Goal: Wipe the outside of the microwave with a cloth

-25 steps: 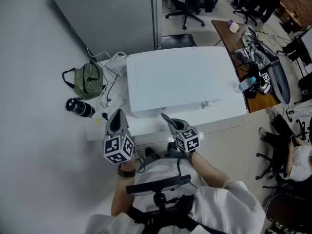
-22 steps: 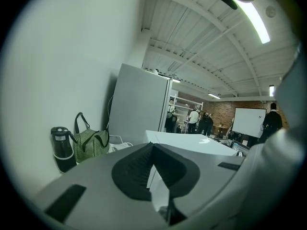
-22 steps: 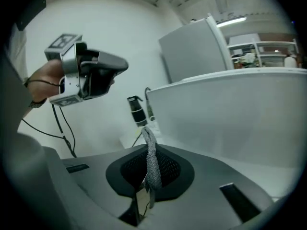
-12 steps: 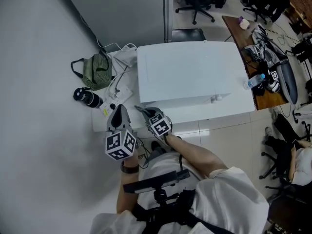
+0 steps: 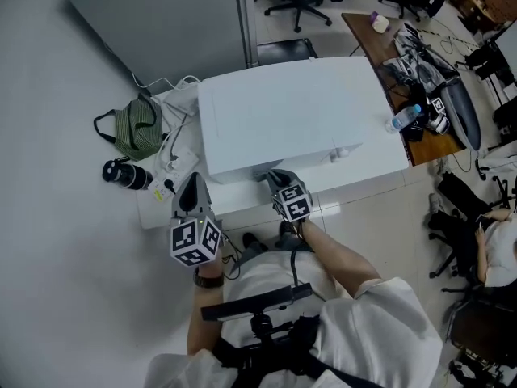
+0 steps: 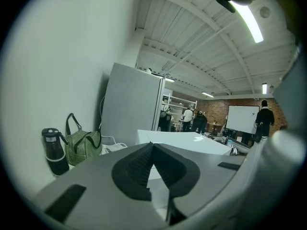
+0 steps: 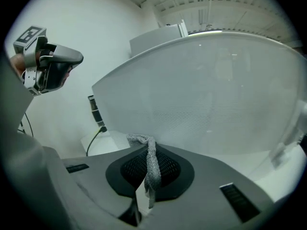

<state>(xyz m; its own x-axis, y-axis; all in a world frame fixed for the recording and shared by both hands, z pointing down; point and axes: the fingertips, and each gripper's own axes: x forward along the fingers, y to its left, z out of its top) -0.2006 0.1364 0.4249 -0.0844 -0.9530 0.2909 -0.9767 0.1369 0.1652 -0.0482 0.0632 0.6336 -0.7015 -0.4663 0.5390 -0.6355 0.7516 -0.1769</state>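
Peering down from the head view, I can't make out the cloth (image 7: 150, 166); my right gripper (image 5: 273, 178) covers it. In the right gripper view only a twisted grey strip shows, clamped between my closed fingers, the rest hidden. The microwave (image 5: 283, 111) sits on the worktop (image 5: 367, 186), and its front fills that view, sides cut off. My right gripper points at the front's lower edge, very close; contact I cannot confirm. My left gripper (image 5: 191, 191) hovers over the worktop's front left corner, fingers pressed together, empty.
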